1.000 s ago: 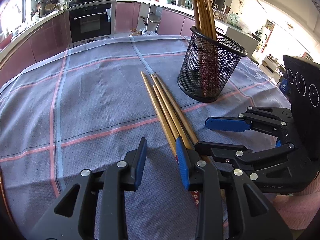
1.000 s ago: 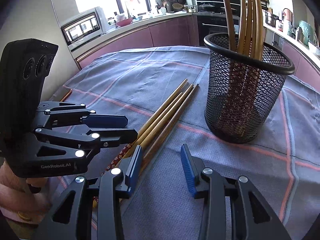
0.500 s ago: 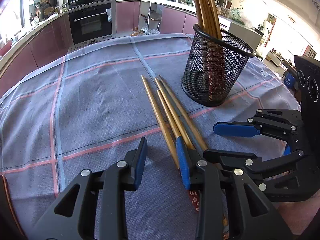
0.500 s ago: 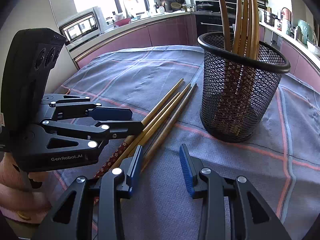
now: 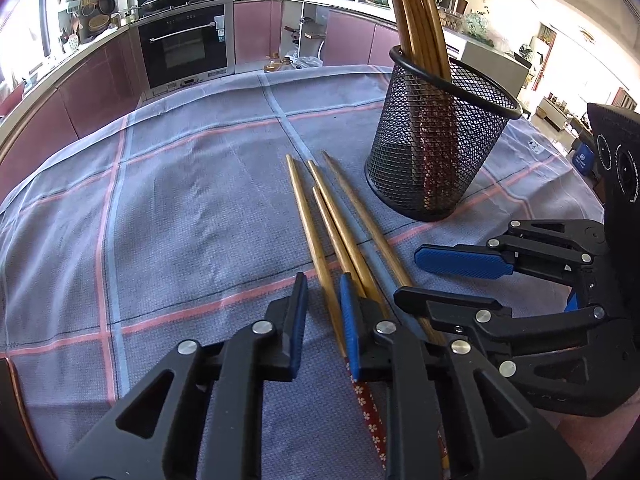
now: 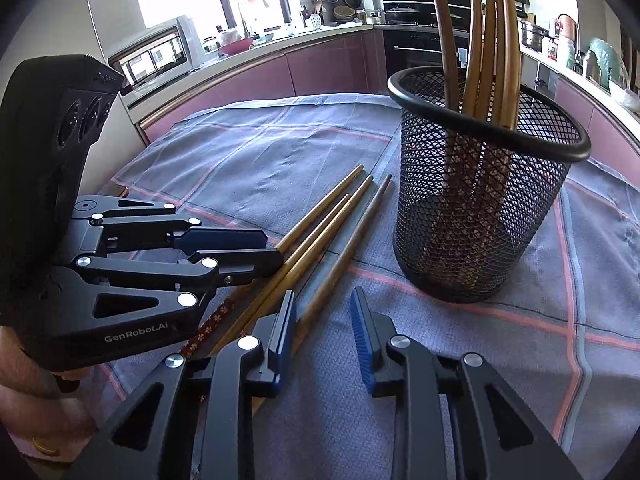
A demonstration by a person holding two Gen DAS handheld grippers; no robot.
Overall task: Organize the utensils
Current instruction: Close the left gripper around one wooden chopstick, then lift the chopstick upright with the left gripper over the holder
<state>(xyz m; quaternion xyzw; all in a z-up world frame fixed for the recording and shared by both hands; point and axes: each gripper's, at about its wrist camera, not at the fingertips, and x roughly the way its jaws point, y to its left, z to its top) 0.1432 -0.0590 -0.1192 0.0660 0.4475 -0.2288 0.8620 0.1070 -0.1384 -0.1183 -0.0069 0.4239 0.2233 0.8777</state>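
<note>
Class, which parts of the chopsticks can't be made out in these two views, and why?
- Tops of the upright chopsticks in the mesh holder: cut by the top edge, both views.
- Near ends of the loose chopsticks: under the left gripper, left view; under the right gripper, right view. Both have just been closing, a chopstick between the fingers.

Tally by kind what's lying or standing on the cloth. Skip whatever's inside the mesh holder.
Loose chopsticks: 4
Black mesh holder: 1
Total: 5
</note>
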